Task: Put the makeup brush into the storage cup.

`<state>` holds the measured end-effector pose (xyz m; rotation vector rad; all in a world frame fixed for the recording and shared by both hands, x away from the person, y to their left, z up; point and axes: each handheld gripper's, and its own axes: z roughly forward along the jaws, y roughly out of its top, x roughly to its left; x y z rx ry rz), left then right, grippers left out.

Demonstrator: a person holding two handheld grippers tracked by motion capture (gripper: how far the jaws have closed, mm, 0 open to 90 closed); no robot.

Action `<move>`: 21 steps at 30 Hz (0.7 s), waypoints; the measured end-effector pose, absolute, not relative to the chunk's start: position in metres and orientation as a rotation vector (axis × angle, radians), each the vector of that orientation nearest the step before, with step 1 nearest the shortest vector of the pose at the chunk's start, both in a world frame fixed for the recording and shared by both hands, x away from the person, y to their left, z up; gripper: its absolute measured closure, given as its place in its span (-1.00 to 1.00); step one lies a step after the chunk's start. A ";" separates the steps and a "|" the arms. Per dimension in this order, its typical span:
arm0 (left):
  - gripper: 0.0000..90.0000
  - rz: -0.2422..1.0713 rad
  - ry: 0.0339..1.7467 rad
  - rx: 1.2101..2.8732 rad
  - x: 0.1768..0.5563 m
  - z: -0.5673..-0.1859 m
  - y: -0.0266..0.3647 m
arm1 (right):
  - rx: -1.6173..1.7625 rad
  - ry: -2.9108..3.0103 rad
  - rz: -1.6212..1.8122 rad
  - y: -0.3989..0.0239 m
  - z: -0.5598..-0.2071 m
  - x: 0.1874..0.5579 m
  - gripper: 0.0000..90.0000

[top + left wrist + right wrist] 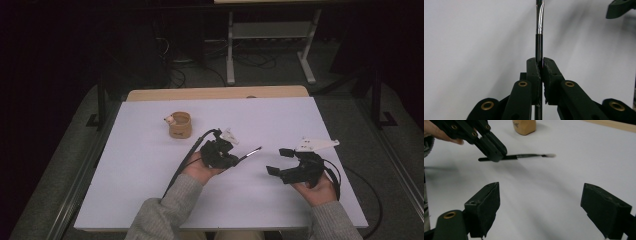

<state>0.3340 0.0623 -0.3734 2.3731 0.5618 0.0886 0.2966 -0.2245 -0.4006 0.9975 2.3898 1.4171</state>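
A thin brush [250, 153] with a black handle, a silver ferrule and a pale tip is pinched in my left gripper [235, 161], which is shut on its handle. The left gripper view has the handle [539, 25] running up from between the closed pads of that gripper [541, 67]. The brush hangs above the white table, tip pointing right. My right gripper [279, 161] stands open to the right of it, nothing between its jaws. In the right gripper view the open gripper [540, 192] faces the brush [529, 156] and the left gripper [491, 150].
A tan round cup [180, 125] with a small white thing on its rim stands at the table's back left, also seen as the cup [524, 125]. The white table top [150, 165] has a wooden strip [215, 93] along its far edge.
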 end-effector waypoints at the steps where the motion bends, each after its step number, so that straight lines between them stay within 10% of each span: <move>1: 0.87 0.089 0.562 2.373 0.334 -0.373 0.062 | 0.998 2.390 1.417 -0.224 -0.401 0.297 -0.67; 21: 0.87 0.027 0.400 2.155 0.309 -0.351 0.140 | 0.714 2.632 1.535 -0.163 -0.354 0.323 -0.51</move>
